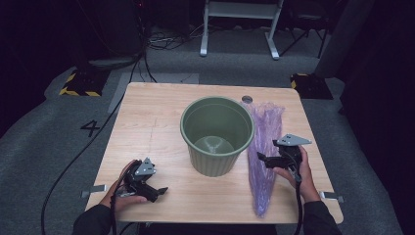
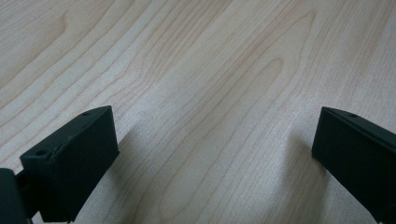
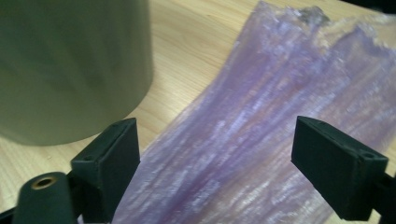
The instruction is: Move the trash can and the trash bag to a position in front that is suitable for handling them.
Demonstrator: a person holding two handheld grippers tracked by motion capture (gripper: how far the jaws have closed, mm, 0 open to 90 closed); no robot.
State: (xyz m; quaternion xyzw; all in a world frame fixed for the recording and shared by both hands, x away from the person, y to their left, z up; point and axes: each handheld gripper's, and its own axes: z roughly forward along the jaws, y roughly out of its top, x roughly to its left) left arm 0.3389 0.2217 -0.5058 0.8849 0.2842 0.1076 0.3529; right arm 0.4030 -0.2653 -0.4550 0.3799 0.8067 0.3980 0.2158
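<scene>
Nearest the high camera, both forearms come in from six o'clock: I see the left gripper [image 1: 147, 183] resting low on the table [image 1: 151, 122] at about seven o'clock, well apart from the work, while the right gripper [image 1: 270, 159] hovers at about four o'clock just over the purple plastic bag [image 1: 264, 147]. That bag lies flat beside the green bin [image 1: 217, 134], on its three o'clock side, touching or almost touching its wall; its long axis runs from twelve to six o'clock, the ragged wider end pointing away toward twelve and the narrow end toward the near edge. My right hand is plainly the nearer one. Along the left gripper view, the left gripper [image 2: 212, 154] stands released, jaws wide, with bare table [image 2: 196, 70] between them and nothing held. Along the right gripper view, the right gripper [image 3: 215, 163] is also released, jaws spread wide on either side of the purple plastic bag [image 3: 261, 140], whose pleats run straight ahead toward one o'clock; the pads do not press it. The green bin [image 3: 70, 65] rises at ten o'clock. I judge the coming move turns on closing across those pleats, since the bag lies directly beneath and ahead of the jaws.
</scene>
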